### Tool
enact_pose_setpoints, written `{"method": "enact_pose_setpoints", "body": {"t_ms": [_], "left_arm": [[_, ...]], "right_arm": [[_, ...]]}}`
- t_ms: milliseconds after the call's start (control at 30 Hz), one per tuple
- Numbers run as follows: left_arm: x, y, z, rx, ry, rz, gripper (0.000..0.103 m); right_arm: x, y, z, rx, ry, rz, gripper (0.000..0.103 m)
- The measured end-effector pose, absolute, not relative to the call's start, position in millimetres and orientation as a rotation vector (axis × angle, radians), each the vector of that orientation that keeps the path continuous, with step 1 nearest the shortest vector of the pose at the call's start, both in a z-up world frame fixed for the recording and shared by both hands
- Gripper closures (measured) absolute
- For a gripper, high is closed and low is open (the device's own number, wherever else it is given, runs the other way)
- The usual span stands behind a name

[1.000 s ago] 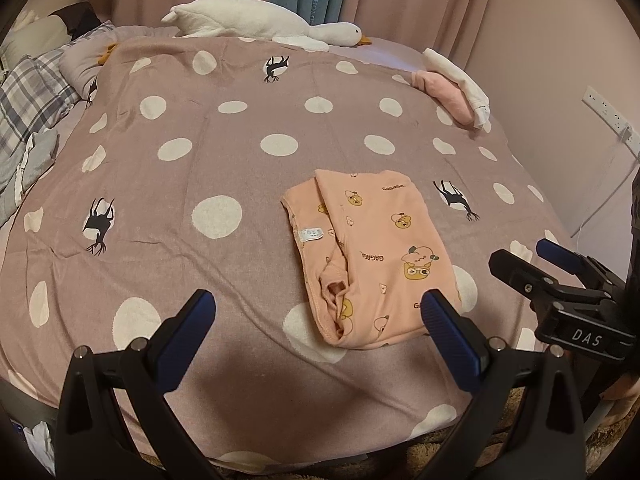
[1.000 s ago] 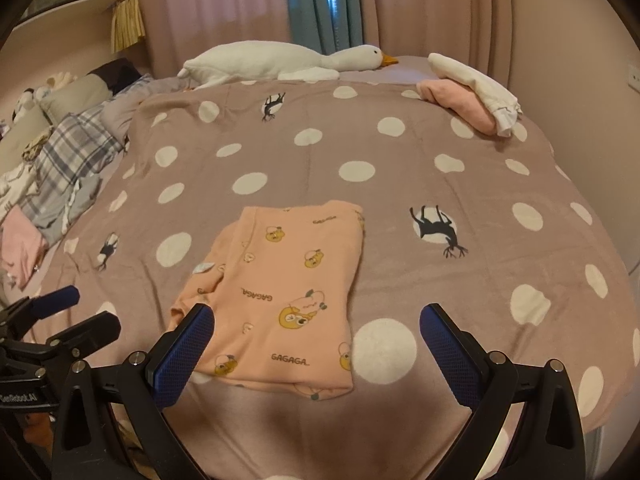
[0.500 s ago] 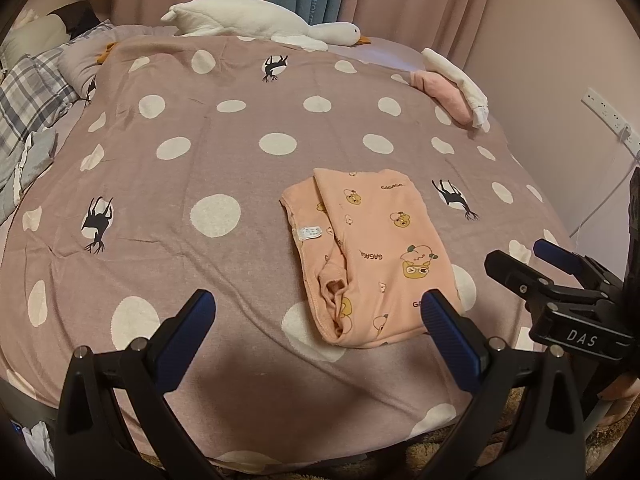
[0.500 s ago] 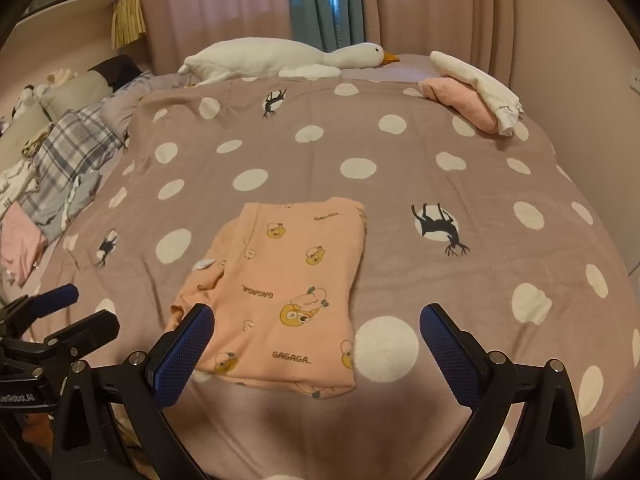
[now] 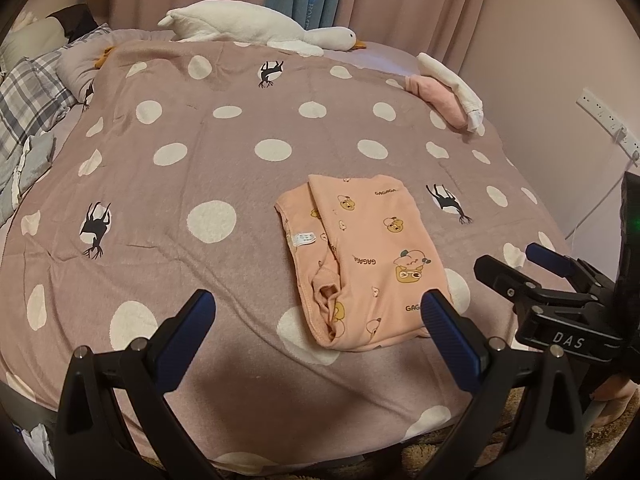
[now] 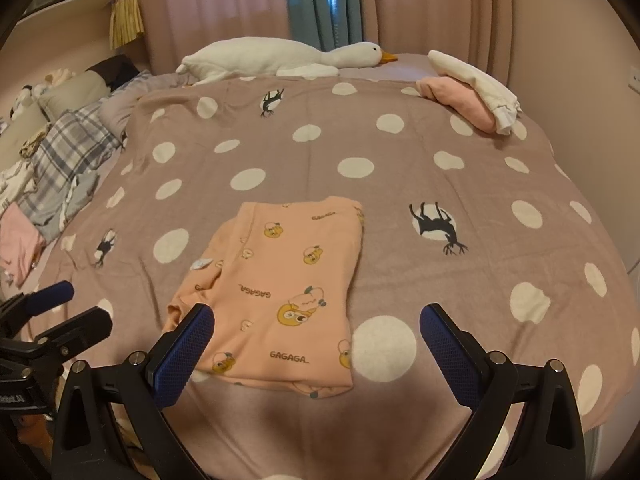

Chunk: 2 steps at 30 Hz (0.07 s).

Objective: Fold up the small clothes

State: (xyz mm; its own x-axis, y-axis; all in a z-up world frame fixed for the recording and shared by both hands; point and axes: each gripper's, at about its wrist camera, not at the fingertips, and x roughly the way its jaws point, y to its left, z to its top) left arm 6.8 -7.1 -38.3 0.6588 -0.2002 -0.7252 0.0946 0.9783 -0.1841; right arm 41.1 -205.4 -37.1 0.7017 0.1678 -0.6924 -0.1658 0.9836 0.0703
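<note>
On blanket (image 5: 168,184): folded garment (image 6: 288,292) (long axis near-to-far); both tools (image 5: 316,312) (image 6: 316,320) spread apart, empty.

Left tool (image 5: 316,308) and right tool (image 6: 316,320) both wide open, empty, side by side, level.

So the bed's got this mauve blanket (image 6: 400,208) all over it, white polka dots plus a few little black deer shapes. A big white goose plushie (image 6: 280,56) lies stretched along the far edge, beak pointing right. Along the left edge there's a plaid pillow (image 6: 68,140) and some rumpled bedding. Pink curtains (image 6: 216,0) hang behind with a teal one (image 6: 316,0) in the middle, and a power strip (image 5: 604,116) is on the right wall.
</note>
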Motion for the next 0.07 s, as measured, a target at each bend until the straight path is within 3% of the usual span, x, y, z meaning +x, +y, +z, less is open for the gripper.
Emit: {"method": "enact_pose_setpoints", "body": {"t_ms": [67], "left_arm": [[6.3,-7.0,-37.4,-0.138,0.832,-0.171,0.000]], "right_arm": [[41.3,-206.7,-37.9,0.004,0.774,0.185,0.001]]}}
